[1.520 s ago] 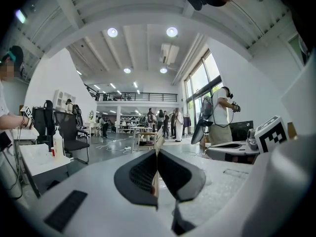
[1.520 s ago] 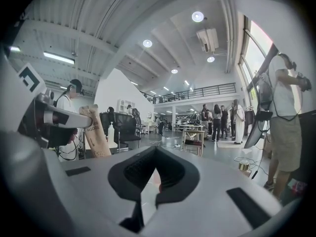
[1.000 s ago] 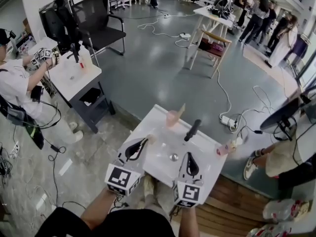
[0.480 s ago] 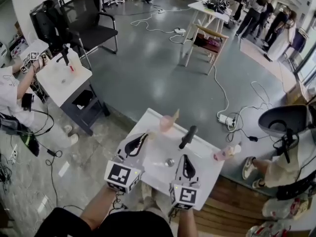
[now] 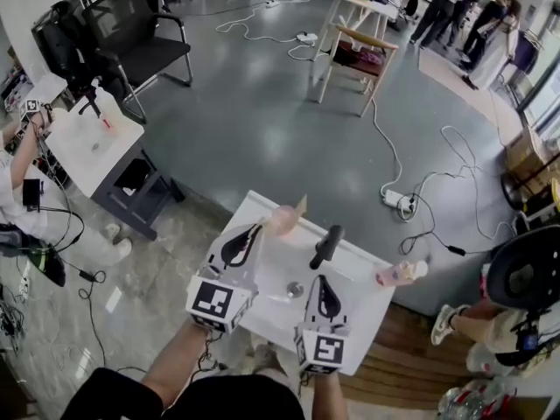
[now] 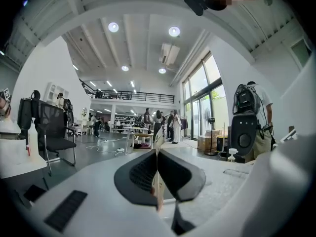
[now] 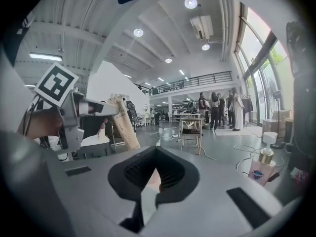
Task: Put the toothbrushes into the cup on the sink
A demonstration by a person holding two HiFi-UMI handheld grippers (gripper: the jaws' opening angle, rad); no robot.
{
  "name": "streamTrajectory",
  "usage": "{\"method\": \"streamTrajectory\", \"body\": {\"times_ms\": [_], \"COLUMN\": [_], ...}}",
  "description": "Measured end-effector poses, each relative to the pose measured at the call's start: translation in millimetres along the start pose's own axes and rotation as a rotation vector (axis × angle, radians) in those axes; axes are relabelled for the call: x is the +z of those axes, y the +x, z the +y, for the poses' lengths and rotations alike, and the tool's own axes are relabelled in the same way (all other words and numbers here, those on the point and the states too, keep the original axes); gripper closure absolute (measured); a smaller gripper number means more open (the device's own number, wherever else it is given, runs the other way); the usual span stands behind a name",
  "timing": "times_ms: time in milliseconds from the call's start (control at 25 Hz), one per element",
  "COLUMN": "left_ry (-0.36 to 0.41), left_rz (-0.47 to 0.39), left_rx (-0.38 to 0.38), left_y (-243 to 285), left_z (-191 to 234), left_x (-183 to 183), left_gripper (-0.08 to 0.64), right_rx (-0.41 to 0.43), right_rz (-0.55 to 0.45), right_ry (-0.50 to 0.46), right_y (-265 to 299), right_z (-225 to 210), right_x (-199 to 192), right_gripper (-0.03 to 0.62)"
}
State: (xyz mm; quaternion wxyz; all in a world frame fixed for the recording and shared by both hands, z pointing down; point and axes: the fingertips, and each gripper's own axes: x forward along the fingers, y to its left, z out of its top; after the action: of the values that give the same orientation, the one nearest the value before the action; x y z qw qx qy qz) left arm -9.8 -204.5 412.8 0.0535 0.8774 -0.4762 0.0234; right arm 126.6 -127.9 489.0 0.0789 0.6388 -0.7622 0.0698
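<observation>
1. Pink, the cup (image 5: 280, 222) stood at the far left edge of the white sink (image 5: 372, 265), and a beige toothbrush (image 5: 300, 206) leaned out of it to the right.
2. Jaws pressed together, the left gripper (image 5: 255, 231) hung with its tips just beside the cup. In the left gripper view the toothbrush showed edge-on, in line with the seam of the jaws. Whether the tips touched it could not be told.
3. Over the basin the right gripper (image 5: 319, 281) also had its jaws pressed together, with nothing made out between them. Its tips were near the drain (image 5: 295, 290).
4. Behind the drain a black tap (image 5: 325, 247) rose between the two grippers' tips.
5. At the sink's right edge stood a pink pump bottle (image 5: 395, 275).
6. Beyond the sink lay a grey floor with white cables (image 5: 398, 169) trailing across it.
7. Farther off, a black chair (image 5: 144, 33) stood at the upper left, with a small white table (image 5: 83, 143) below it.
8. Several people (image 5: 437, 7) stood at the top right.
</observation>
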Motion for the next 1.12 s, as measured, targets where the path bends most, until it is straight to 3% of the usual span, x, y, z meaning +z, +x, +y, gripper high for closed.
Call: {"method": "streamTrajectory", "body": {"times_ms": [520,1120], "left_ry": [-0.022,-0.052], "left_rz": [0.056,0.15], "left_rx": [-0.024,-0.026], "left_y": [67.6,103.0], "left_z": [17.5,25.3], "left_x": [-42.4,-101.2], "left_gripper": [0.554,0.554], "right_rx": [-0.022,-0.057], "right_rz": [0.047,0.091], "right_ry": [0.029,0.036], "right_y": [27.4,38.4], "right_z": [-13.9,-30.7], "right_x": [-13.4,-46.2], "right_gripper": [0.594,0.594]}}
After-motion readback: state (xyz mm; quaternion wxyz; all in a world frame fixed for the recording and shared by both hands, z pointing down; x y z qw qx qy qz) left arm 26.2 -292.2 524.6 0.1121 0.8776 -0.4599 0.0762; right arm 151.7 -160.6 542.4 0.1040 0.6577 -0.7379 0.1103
